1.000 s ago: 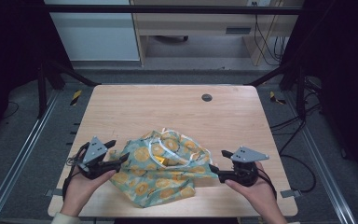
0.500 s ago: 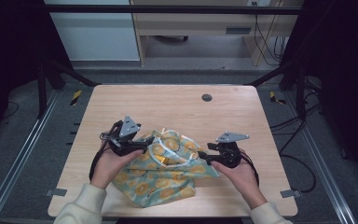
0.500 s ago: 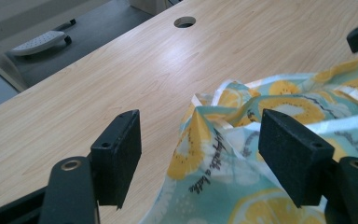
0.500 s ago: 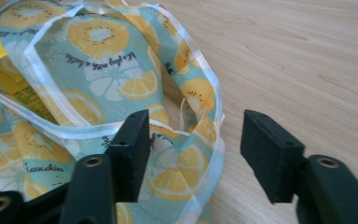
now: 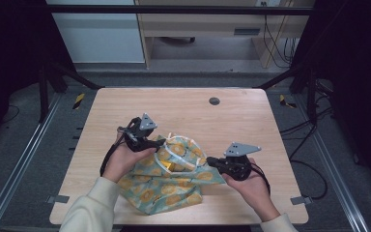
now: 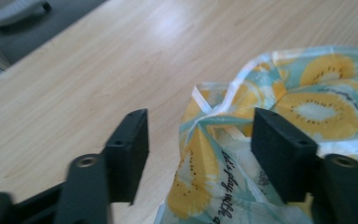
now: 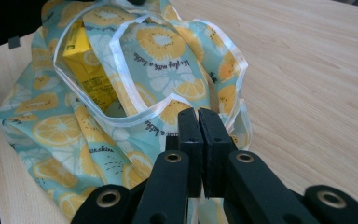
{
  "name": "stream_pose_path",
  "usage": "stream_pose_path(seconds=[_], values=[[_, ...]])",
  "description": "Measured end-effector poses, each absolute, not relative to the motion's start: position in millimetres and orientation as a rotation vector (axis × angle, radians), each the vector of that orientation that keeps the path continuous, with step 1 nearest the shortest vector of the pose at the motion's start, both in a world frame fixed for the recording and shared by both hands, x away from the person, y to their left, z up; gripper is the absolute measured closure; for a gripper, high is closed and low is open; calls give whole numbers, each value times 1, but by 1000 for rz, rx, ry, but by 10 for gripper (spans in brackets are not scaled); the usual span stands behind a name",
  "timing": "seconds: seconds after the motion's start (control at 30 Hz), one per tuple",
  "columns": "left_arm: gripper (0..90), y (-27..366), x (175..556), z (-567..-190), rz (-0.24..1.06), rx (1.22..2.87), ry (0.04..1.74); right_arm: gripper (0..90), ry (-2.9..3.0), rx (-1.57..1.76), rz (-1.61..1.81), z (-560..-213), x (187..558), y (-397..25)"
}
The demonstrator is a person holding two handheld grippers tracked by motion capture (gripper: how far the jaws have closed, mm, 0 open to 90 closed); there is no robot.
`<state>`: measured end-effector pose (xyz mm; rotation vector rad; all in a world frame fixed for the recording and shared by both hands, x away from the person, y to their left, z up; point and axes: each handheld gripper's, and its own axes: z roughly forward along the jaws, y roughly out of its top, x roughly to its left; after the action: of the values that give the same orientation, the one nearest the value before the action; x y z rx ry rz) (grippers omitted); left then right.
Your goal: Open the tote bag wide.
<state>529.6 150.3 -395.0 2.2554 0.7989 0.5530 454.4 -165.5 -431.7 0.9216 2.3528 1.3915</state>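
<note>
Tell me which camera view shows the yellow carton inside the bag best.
The right gripper view: the yellow carton stands clear in the bag mouth. The high view gives a small yellow patch; in the left gripper view I cannot pick it out.

Table (image 5: 125,106) evenly lit from above; surroundings dark. Soft shadows only, close under the bag (image 5: 174,181). Left gripper (image 6: 198,140) view: pale glare on the wood beyond the jaws; jaws and nearest cloth blurred. Right gripper (image 7: 199,140) view: cloth ahead of the jaws sharp, jaw bases soft.
</note>
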Motion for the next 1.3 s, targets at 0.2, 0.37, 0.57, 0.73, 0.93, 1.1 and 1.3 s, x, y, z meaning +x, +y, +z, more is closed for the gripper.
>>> stream_pose_path(seconds=[0.2,0.37,0.57,0.73,0.93,1.1,1.3], values=[[803,152,527,-399,557,2287,799,890,2317,897,1400,-429,452,-168],[892,165,515,-387,642,2175,791,892,2266,884,1414,-424,449,-171],[894,193,479,-374,703,1950,774,890,2233,841,1403,-419,434,-173],[900,212,452,-375,711,1902,741,890,2235,815,1394,-419,422,-172],[900,227,421,-389,649,1864,735,889,2244,786,1389,-420,408,-173],[900,236,403,-404,602,1900,709,886,2285,749,1373,-425,399,-169],[900,237,398,-428,494,2037,653,882,2380,759,1301,-442,397,-165]])
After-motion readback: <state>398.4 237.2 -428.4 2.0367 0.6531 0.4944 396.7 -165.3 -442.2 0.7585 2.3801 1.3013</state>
